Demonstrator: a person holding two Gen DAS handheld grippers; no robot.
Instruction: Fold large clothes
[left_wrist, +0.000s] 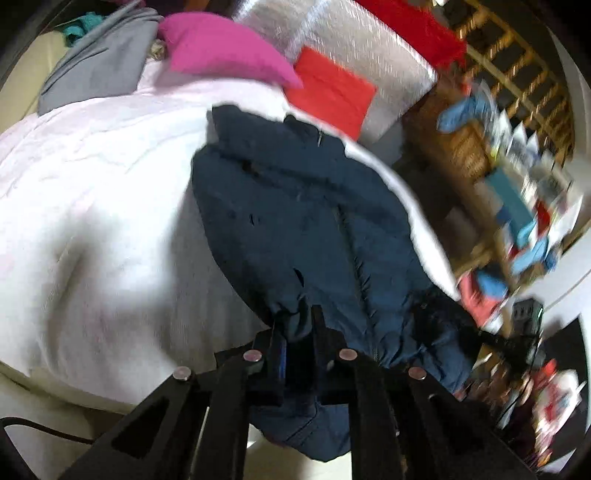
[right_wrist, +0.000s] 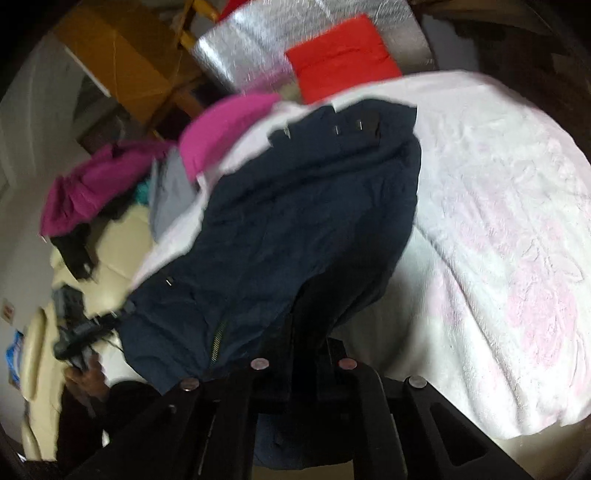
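A dark navy jacket (left_wrist: 295, 214) lies stretched over a white and pink bedspread (left_wrist: 92, 192). My left gripper (left_wrist: 295, 332) is shut on one near edge of the jacket, with cloth bunched between its fingers. My right gripper (right_wrist: 306, 332) is shut on another near part of the jacket (right_wrist: 295, 221), which hangs up and over its fingers. The jacket's zipper (right_wrist: 218, 343) shows near the right gripper. In the right wrist view the other gripper (right_wrist: 74, 332) shows at the far left, held by a hand.
A magenta garment (left_wrist: 221, 48) and a grey garment (left_wrist: 103, 62) lie at the far side of the bedspread (right_wrist: 498, 221). A red cushion (left_wrist: 332, 88) rests on a silver padded surface (left_wrist: 369, 48). Cluttered shelves (left_wrist: 524, 184) stand to the right. A cream sofa (right_wrist: 107, 258) is at the left.
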